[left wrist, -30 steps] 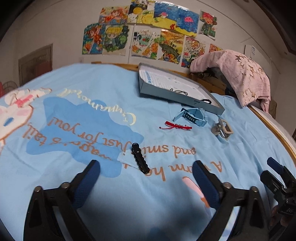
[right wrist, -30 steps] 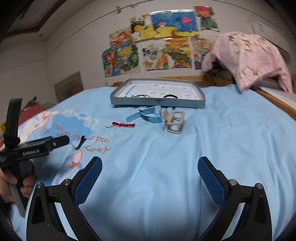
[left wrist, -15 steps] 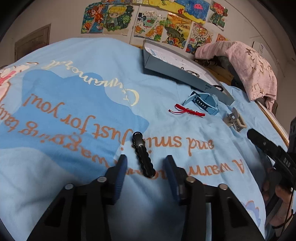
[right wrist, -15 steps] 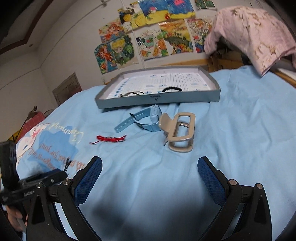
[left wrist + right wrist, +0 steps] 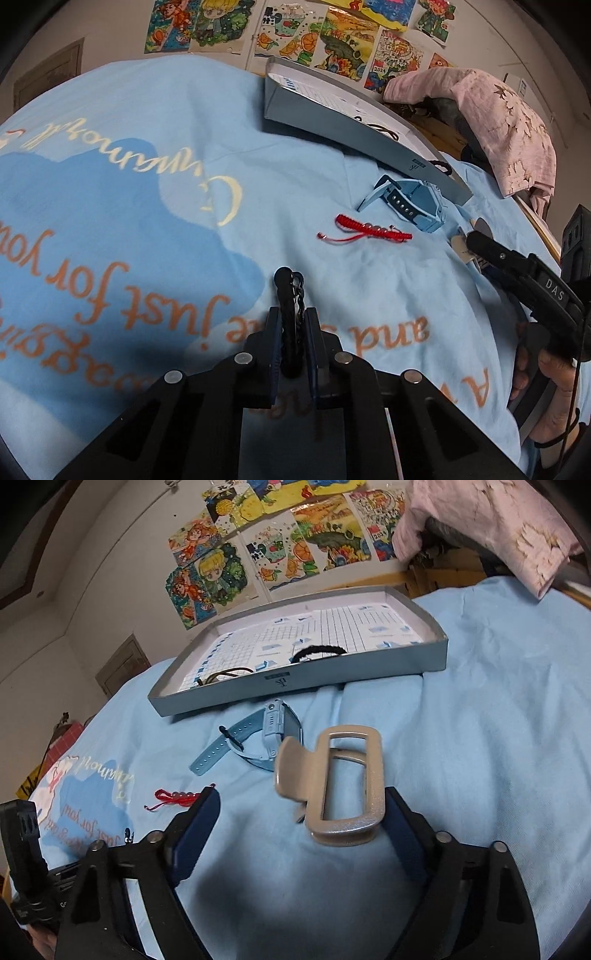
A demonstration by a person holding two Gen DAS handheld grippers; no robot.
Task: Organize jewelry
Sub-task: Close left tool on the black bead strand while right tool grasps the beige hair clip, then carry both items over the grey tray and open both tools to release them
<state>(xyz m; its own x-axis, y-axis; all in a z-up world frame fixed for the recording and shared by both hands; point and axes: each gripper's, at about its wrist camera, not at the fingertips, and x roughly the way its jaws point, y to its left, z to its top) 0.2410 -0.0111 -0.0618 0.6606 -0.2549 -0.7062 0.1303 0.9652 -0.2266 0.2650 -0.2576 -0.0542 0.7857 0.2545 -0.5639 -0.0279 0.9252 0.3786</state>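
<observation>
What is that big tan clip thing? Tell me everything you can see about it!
The tan hair claw clip looks like matte beige plastic with a slight shimmer. It has a rectangular open frame, a flat wing-shaped handle on its left side, and a thin metal spring showing inside. It lies on the light blue bedsheet, just right of the blue watch and in front of the gray box lid. The right tool is open around it, its right pad very close to the clip's edge; contact cannot be judged.

Blue watch (image 5: 271, 738) just beside tray (image 5: 295, 681) front wall; bare blanket (image 5: 480, 720) right of claw clip (image 5: 343, 786).
</observation>
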